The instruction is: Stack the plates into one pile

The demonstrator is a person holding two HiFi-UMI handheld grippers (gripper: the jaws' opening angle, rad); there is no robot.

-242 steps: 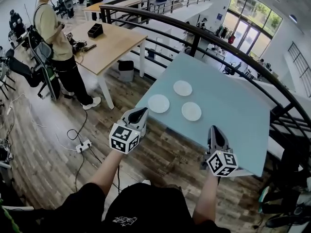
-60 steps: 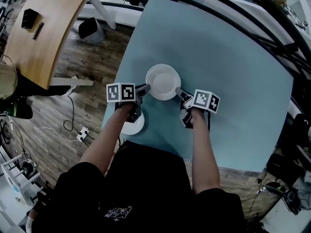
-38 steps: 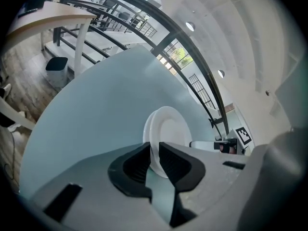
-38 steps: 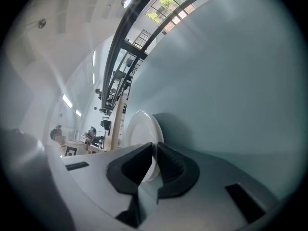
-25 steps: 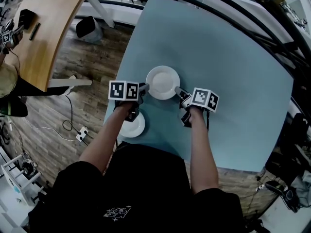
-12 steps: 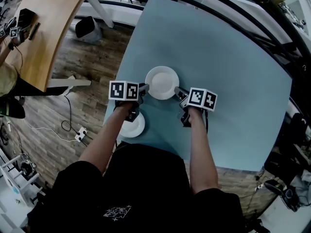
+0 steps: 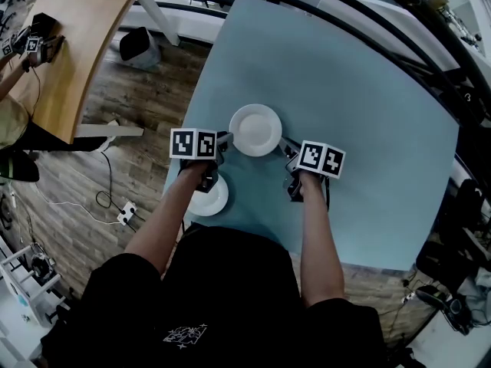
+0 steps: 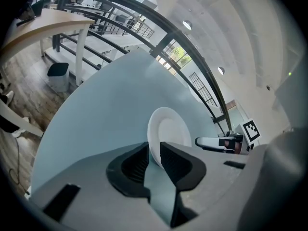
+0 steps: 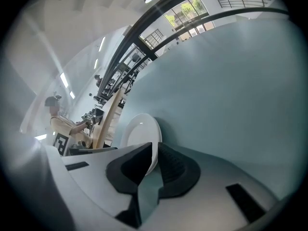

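A white plate (image 7: 255,129) lies on the pale blue table (image 7: 345,90), with a gripper at each side of it. My left gripper (image 7: 227,138) is shut on its left rim; in the left gripper view the plate (image 8: 171,131) has its edge pinched between the pads of the left gripper (image 8: 154,160). My right gripper (image 7: 285,146) has the right rim between its jaws, which are opening slightly; the plate (image 9: 139,131) still sits in the right gripper (image 9: 153,160). A second white plate (image 7: 211,200) lies near the table's front left corner, partly under my left forearm.
The table's left edge runs close beside the left gripper, with wooden floor below. A wooden table (image 7: 69,44), a black bin (image 7: 136,46) and a power strip (image 7: 126,211) are at the left. A dark railing (image 7: 360,21) borders the table's far side.
The right gripper has rolled a little at the plate's rim. The plate and the left gripper have kept their place.
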